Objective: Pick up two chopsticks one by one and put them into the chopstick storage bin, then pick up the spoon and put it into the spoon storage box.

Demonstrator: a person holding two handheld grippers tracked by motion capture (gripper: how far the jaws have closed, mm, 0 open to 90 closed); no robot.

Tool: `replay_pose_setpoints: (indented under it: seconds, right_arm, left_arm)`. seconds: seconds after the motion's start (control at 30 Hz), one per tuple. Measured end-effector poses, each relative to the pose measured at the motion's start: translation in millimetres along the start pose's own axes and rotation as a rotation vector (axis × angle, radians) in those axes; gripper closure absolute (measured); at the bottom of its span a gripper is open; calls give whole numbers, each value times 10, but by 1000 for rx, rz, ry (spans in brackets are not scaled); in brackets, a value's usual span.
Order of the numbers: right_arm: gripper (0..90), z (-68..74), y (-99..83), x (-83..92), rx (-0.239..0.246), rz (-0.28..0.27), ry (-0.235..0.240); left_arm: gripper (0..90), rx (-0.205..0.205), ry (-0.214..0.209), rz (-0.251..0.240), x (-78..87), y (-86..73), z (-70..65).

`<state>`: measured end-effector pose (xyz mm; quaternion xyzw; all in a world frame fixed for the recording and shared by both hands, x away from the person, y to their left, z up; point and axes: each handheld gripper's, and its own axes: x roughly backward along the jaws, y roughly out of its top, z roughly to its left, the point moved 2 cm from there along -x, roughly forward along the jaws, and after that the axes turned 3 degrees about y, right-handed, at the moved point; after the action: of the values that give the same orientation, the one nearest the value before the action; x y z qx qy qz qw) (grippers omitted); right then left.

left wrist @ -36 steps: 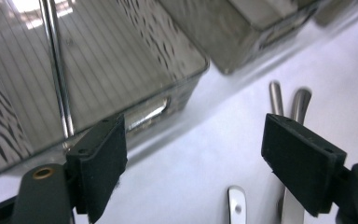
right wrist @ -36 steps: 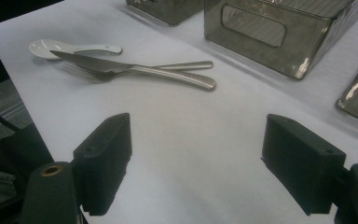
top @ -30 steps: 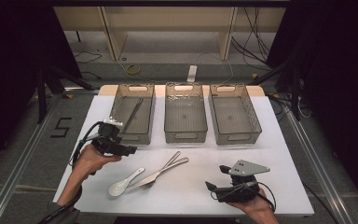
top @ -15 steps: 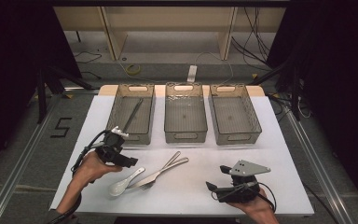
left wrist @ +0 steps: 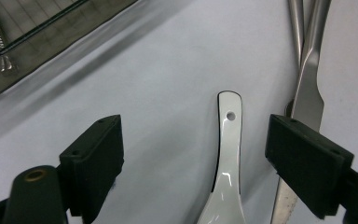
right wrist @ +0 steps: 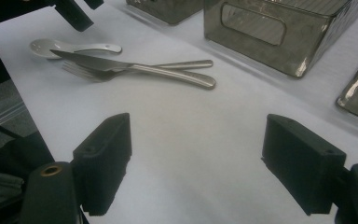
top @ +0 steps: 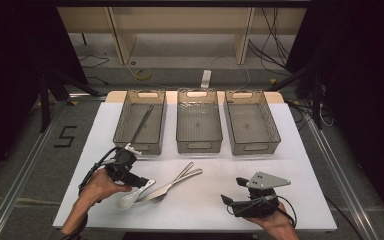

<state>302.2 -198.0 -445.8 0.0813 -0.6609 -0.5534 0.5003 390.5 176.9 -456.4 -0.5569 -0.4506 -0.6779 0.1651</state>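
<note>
- The right gripper (top: 228, 202) rests at the near right of the table (top: 300, 165), jaws spread wide over bare white surface, holding nothing.
- The left gripper (top: 147, 183) is at the near left, above the spoon (top: 130, 199). In the left gripper view its jaws stand wide apart with the spoon's handle (left wrist: 228, 140) between them, nearer the right jaw (no contact that I can see).
- The spoon is glossy white, ceramic-looking, with a flat handle squared at the end and pierced by a small round hole; its bowl points toward the table's near edge.
- Just beside the spoon lie a steel knife (top: 177, 182) and fork (top: 172, 181), brushed and smooth with rounded handles that cross. The knife's serrated blade (left wrist: 298, 140) runs close along the spoon's handle, passing beneath the right jaw, so it crowds that side.
- Farther back stand three smoky translucent plastic bins in a row, rectangular with cut-out handles: left bin (top: 122, 122), middle bin (top: 182, 125), right bin (top: 275, 127).
- The left bin holds a long slim metal utensil (top: 141, 123) lying diagonally.
</note>
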Motion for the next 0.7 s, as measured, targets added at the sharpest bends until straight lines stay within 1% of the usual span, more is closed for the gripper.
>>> replay_pose_setpoints:
  seconds: [0.07,0.1,0.17,0.27,0.37,0.47,0.63,0.7]
  right_arm:
    - [248,-2,-4,6,-1,-2,-2]
    - [248,-1,-6,8,-2,-2,-3]
    - [248,0,-12,14,-2,1,-5]
    - [248,-5,-16,16,-2,3,-7]
    - [248,3,-20,22,-2,3,-8]
    - [248,-1,-24,29,0,2,-8]
    - [248,-4,-24,26,-2,5,-8]
    - [248,-1,-27,28,-1,6,-8]
  left_arm:
    - [190,-4,0,7,-13,-2,-6]
    - [191,-13,-1,19,-19,-4,-2]
    - [191,-7,2,28,-43,-10,-11]
    - [191,-13,3,46,-66,-20,-10]
    - [191,-14,8,55,-83,-26,-11]
    - [191,-15,11,53,-86,-23,-22]
    - [198,-18,15,71,-104,-32,-17]
    - [212,-27,13,79,-112,-31,-21]
